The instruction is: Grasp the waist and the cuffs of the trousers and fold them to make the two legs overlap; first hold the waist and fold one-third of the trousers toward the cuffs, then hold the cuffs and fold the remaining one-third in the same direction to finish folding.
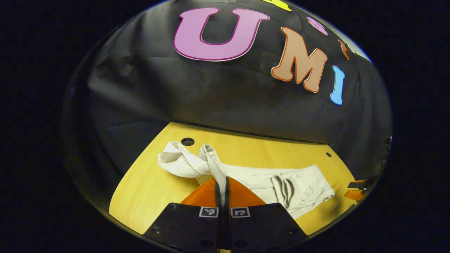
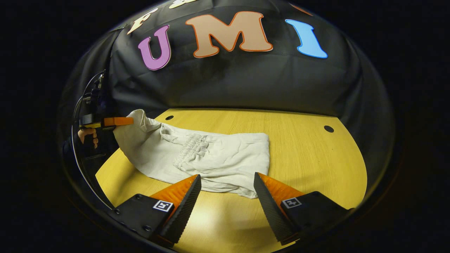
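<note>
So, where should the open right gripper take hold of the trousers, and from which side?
Probably at the near edge of the trousers, by the corner lying flat on the table between the right gripper fingers. Come in low from the front, one finger sliding under the cloth. The left gripper already pinches and lifts the far end, so this end is the free one.
</note>
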The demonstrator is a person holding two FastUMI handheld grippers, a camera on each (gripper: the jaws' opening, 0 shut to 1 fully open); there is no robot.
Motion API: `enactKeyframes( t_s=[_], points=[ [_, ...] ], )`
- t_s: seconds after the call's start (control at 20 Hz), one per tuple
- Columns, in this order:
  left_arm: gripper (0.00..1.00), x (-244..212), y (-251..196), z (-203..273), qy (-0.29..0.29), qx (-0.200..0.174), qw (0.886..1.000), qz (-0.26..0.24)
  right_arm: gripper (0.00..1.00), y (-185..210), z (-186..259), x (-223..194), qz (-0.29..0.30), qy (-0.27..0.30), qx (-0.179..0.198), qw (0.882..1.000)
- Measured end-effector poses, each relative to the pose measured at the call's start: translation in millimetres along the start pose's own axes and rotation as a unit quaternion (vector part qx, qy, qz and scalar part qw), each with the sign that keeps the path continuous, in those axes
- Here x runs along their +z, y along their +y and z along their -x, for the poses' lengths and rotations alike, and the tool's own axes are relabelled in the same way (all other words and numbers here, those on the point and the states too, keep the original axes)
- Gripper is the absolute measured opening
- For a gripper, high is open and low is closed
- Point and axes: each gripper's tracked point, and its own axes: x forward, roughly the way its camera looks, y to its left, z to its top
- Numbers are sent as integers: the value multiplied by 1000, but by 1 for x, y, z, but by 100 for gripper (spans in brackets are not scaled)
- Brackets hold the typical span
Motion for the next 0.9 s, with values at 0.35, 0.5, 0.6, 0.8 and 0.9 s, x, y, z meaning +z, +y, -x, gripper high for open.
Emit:
enactKeyframes(
  t_s=[0.35,0.5,0.6,0.8,0.9],
  points=[
    [0,17,-86,-14,-7,-34,998,-45,97,-43,18,-3,-14,-5,-9,1000],
    [0,21,-130,-21,-7,-60,997,-52,97,-59,23,-6,-26,-7,-13,1000],
    [0,20,-156,-27,-5,-77,995,-62,96,-69,29,-10,-34,-7,-17,999],
    [0,11,-209,-38,5,-111,991,-78,97,-91,44,-19,-33,-9,-30,999],
    [0,7,-230,-42,6,-125,989,-84,97,-100,51,-20,-34,-10,-36,999]
  ],
)
